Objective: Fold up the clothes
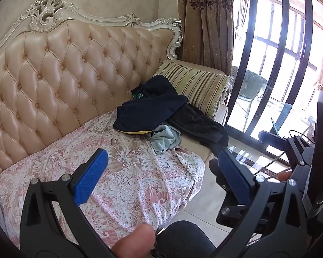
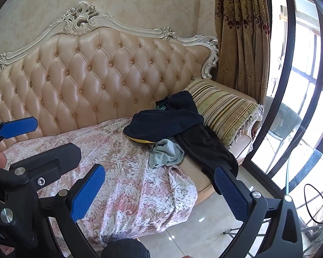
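A heap of clothes lies on the sofa's far end: a navy garment on top, a black one hanging over the seat edge, and a pale blue-green one under them. My left gripper is open and empty, hovering over the floral cover short of the heap. My right gripper is open too, with nothing between its blue pads. The left gripper also shows at the left of the right wrist view.
A floral cover drapes the sofa seat in front of a tufted beige backrest. A striped cushion leans behind the heap. Curtain and glass doors stand at the right. A person's knee is at the bottom.
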{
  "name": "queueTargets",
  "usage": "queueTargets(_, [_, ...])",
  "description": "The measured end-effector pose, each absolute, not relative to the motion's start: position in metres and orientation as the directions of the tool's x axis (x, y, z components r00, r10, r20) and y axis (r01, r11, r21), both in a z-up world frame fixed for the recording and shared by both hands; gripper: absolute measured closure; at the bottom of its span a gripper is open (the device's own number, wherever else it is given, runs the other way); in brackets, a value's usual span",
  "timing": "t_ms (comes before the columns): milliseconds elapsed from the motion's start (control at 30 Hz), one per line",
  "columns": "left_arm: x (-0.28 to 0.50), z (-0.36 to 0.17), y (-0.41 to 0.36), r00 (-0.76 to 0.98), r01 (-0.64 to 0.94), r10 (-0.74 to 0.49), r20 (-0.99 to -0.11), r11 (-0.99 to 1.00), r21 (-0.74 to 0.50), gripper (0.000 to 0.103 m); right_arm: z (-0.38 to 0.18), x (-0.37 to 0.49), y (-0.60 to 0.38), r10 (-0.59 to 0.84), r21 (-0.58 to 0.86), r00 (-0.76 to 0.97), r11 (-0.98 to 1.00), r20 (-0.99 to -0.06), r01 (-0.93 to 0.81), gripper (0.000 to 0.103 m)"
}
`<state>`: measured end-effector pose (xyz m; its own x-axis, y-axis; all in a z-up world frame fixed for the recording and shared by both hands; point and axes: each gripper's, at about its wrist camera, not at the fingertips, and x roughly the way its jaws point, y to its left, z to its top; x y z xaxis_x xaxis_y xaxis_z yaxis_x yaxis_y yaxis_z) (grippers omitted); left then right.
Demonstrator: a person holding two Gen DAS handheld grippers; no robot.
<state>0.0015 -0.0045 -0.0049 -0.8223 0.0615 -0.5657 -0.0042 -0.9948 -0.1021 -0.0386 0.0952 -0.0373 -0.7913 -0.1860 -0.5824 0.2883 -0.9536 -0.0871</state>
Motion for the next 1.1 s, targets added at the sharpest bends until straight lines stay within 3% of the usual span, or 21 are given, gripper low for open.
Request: queueTargets(1100, [-0.0002,-0.0003,-0.0041,-0.81,-0.005,0.066,-0.582,-0.994,-0.106,0.0,-0.0365,-0.0395,0.0973,-0.192,-0.083,-0.793,-0.953,-0.579,0.291,0.0])
